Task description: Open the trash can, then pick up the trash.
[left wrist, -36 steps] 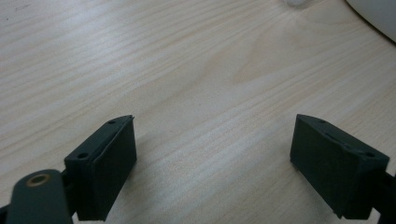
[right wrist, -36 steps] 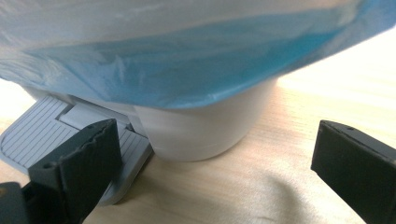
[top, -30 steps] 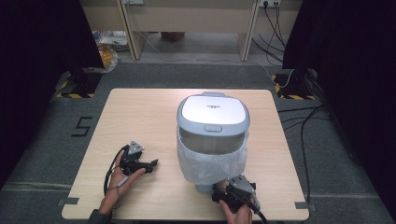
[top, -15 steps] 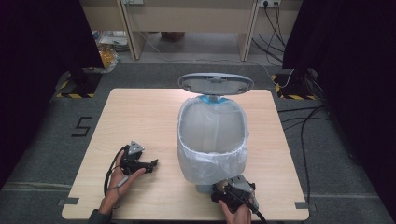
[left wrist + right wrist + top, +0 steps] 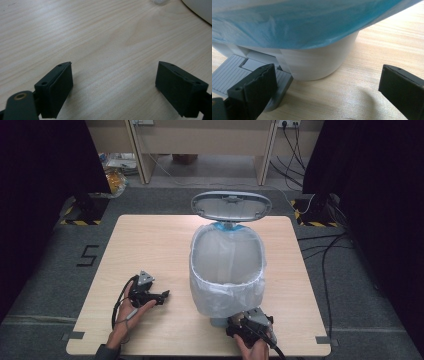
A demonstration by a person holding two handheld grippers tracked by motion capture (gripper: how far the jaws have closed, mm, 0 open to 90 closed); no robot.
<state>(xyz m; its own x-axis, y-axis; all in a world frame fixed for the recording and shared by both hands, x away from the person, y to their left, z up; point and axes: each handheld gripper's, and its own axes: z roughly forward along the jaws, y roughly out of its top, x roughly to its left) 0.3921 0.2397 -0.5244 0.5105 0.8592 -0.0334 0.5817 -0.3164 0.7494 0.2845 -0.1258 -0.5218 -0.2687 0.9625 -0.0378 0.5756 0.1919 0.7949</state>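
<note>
A white pedal bin (image 5: 227,270) lined with a bluish plastic bag stands right of centre on the wooden table (image 5: 150,240), its grey lid (image 5: 231,206) raised upright at the back. My right gripper (image 5: 245,325) is at the bin's foot near the front edge. In the right gripper view it (image 5: 327,90) is open, the left jaw resting over the ribbed grey pedal (image 5: 229,75), with the bin base (image 5: 317,62) and the bag (image 5: 299,25) just ahead. My left gripper (image 5: 162,296) lies low on the table left of the bin, open (image 5: 113,85) over bare wood.
A floor marking "5" (image 5: 88,255) lies left of the table. Cables (image 5: 325,245) trail over the carpet at the right. Desk legs and clutter stand beyond the far edge, and dark curtains close both sides.
The bin's lid has swung from shut to fully raised. Neither gripper has visibly shifted.
</note>
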